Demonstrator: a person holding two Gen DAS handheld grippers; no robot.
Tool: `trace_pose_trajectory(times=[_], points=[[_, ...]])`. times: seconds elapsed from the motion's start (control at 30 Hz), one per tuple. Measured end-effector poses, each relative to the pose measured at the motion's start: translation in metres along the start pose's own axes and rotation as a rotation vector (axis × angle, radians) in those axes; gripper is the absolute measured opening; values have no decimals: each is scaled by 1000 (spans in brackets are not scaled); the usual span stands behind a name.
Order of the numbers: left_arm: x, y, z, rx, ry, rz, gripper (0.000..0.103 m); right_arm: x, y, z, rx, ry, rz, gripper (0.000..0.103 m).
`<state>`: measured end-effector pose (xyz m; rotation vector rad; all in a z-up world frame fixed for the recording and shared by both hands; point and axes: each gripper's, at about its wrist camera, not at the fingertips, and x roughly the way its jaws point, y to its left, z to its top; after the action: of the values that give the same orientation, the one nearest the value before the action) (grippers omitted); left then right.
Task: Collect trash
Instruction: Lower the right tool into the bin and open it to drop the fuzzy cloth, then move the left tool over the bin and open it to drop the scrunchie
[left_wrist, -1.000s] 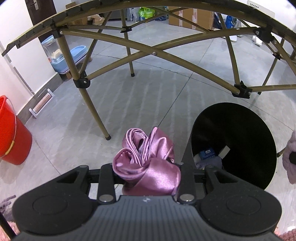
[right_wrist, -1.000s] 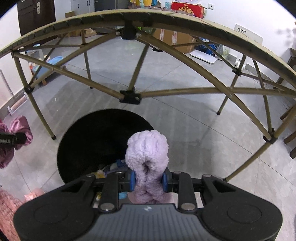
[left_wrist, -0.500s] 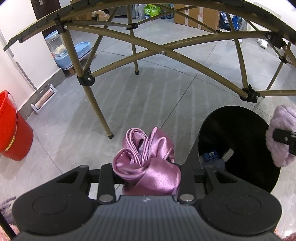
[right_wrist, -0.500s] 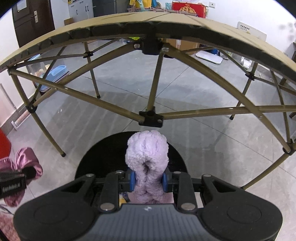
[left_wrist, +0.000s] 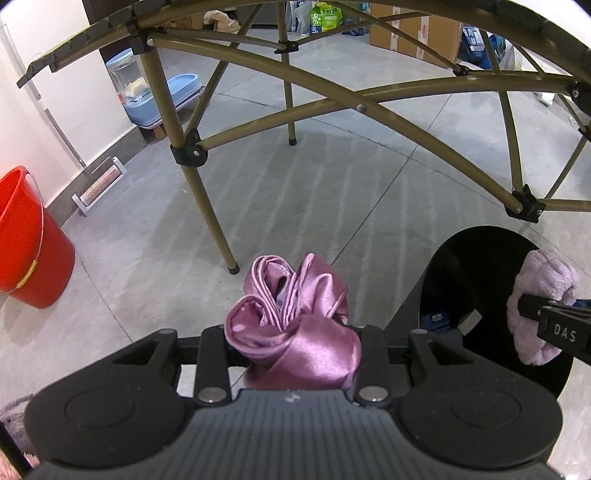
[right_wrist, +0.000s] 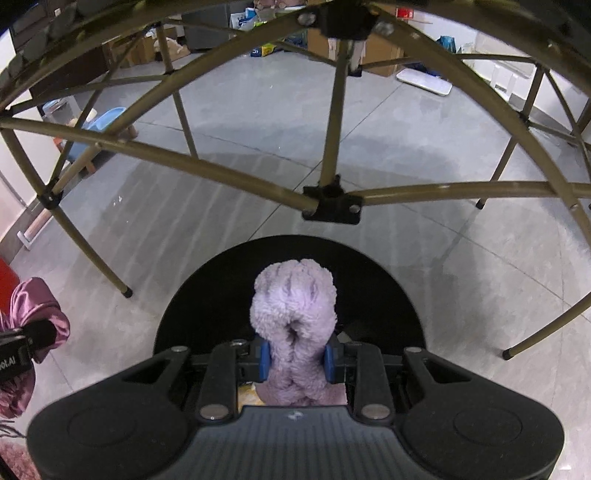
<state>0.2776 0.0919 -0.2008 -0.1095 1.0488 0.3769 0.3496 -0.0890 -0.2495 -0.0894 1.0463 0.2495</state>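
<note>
The fluffy lilac scrunchie (right_wrist: 293, 306), pinched in the right tongs (right_wrist: 293, 360), hangs over the black bin (right_wrist: 391, 280) at 6 o'clock — release comes next — while the left tongs (left_wrist: 293, 343) clamp a pink satin scrunchie (left_wrist: 295, 317) short of it.

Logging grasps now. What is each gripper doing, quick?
Left gripper: closed on the pink satin cloth.
Right gripper: closed on the fluffy lilac cloth, held over the black bin.
</note>
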Motion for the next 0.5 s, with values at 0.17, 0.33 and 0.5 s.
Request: trace_pose_trajectory(times=[0.17, 0.33, 0.5], points=[[1, 3, 1, -4, 4, -1, 35, 3, 4, -1, -7, 9, 18, 32], [0, 0, 1, 3, 1, -7, 35, 1, 2, 1, 15, 13, 22, 89], [-2, -5, 1, 6, -4, -16, 35, -6, -2, 1, 11, 15, 9, 98]])
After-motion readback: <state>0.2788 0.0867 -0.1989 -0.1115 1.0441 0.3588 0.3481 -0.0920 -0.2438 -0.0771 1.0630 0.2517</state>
